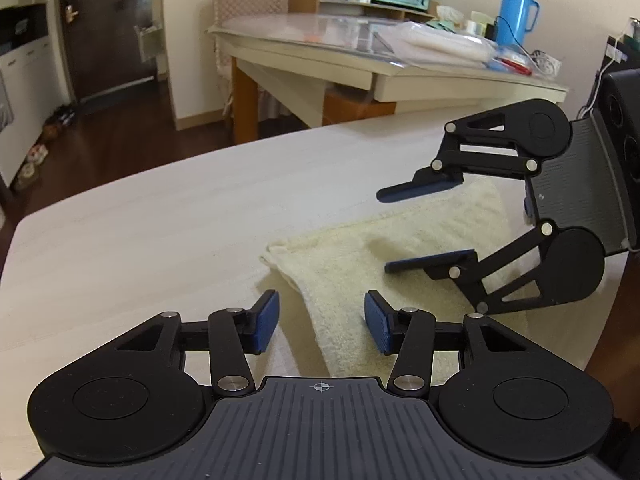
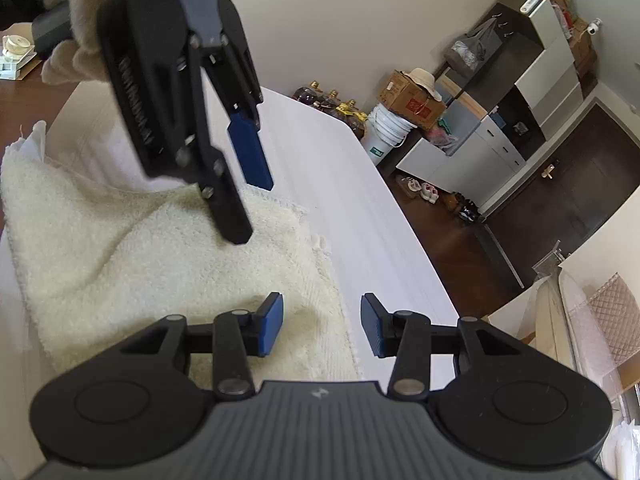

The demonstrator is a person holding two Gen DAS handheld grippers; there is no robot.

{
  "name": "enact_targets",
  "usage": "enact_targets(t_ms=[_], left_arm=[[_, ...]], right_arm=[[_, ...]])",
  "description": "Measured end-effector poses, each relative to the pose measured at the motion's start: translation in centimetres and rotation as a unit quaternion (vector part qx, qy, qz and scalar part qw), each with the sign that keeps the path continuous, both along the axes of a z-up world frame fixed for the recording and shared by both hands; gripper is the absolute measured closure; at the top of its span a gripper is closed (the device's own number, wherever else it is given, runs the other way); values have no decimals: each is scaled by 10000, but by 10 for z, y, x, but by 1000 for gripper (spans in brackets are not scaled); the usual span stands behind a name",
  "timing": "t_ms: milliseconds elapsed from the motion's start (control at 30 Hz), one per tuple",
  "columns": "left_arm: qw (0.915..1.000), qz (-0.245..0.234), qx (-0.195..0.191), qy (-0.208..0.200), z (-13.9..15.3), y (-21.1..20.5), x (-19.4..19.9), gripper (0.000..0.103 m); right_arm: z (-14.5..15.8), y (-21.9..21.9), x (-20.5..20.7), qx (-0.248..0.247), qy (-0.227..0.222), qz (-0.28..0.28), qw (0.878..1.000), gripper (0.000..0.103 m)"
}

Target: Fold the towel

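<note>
towel (image 1: 360, 264): folded, flat on tabletop (image 1: 160, 220) by its near edge | left gripper (image 1: 322, 322): jaws apart above towel edge, holding nothing | right gripper (image 2: 322, 324): jaws apart, empty, over towel's corner

Pale table (image 1: 140, 216) bears a cream towel (image 1: 352, 264).

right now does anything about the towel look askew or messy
The towel lies folded on the table, but rumpled, with a crease across the middle and uneven edges at its near corner. Nothing spilled or damaged.
</note>
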State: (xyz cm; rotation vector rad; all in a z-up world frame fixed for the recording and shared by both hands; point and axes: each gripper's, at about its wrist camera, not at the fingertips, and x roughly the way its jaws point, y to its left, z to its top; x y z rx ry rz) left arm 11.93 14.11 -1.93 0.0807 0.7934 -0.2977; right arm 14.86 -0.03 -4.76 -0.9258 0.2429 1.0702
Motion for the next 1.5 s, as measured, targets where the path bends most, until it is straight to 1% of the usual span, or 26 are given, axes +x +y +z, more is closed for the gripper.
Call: enact_targets(t_ms=[33,67,100,133,200,233,367,433,533,633,700,767,800,833,867,900,967,1000,1033,1100,1167,1200,1300,1367,1433,1500], left_arm=[[9999,-29,92,-44,1,-3,-1,65],[9997,-70,198,-85,2,-7,-3,67],[9993,-147,328,-110,3,-11,-5,72],[9989,-222,403,-106,3,-14,-7,82],[9981,-294,509,-155,4,-18,-10,91],[9976,-332,561,-213,5,-21,-12,93],[9922,-769,832,-513,11,-37,-23,95],[9857,-1128,1080,-641,13,-48,-30,95],[9771,-1473,1368,-694,11,-60,-35,95],[9710,-1720,1487,-741,9,-67,-39,95],[9697,-1763,1517,-752,7,-69,-39,95],[9691,-1782,1529,-756,6,-69,-39,95],[9694,-1773,1518,-759,6,-68,-38,95],[9699,-1760,1507,-752,5,-67,-38,95],[9707,-1731,1492,-744,5,-66,-37,94],[9721,-1686,1459,-730,5,-64,-36,88],[9781,-1521,1257,-661,7,-56,-33,67],[9808,-1444,1149,-627,9,-53,-31,45],[9836,-1356,1029,-596,11,-48,-30,37],[9895,-1103,753,-553,15,-32,-28,37],[9930,-856,651,-490,15,-22,-21,37],[9943,-749,613,-452,14,-18,-17,36],[9965,-381,628,-391,12,-14,-5,37],[9978,-295,488,-326,13,-11,2,37],[9993,-141,208,-274,14,-3,13,37],[9996,-42,172,-214,11,1,21,38]], right_arm=[[0,-2,0,6,11,-12,10000,57],[1,-3,-1,9,24,-19,10000,57],[1,-5,-1,16,25,-27,10000,57],[2,-6,-1,23,26,-33,10000,57],[3,-9,-1,53,36,-44,10000,57],[4,-11,-3,77,31,-49,10000,57],[7,-21,-14,93,-60,44,9999,57],[9,-24,-19,75,-171,129,9997,56],[12,-25,-25,-18,-432,270,9987,55],[9,-23,-31,-206,-813,486,9953,55],[3,-21,-38,-412,-1124,737,9901,56],[-6,-17,-45,-746,-1486,1056,9804,60],[-10,-16,-48,-859,-1647,1157,9758,67],[-14,-14,-49,-976,-1760,1201,9721,76],[-17,-11,-48,-1084,-1802,1217,9700,81],[-20,-10,-48,-1170,-1837,1216,9684,96],[-24,-8,-45,-1262,-1755,1174,9693,96],[-25,-9,-44,-1268,-1681,1132,9710,96],[-25,-12,-43,-1264,-1622,1054,9729,96],[-23,-16,-43,-1203,-1486,926,9772,96],[-20,-24,-45,-1051,-1255,772,9835,96],[-18,-27,-47,-990,-1209,715,9851,96],[-16,-38,-58,-884,-1212,565,9871,97],[-13,-49,-66,-837,-1209,478,9880,97],[-11,-61,-76,-783,-1201,343,9891,97],[-8,-71,-88,-759,-1200,220,9896,97]])
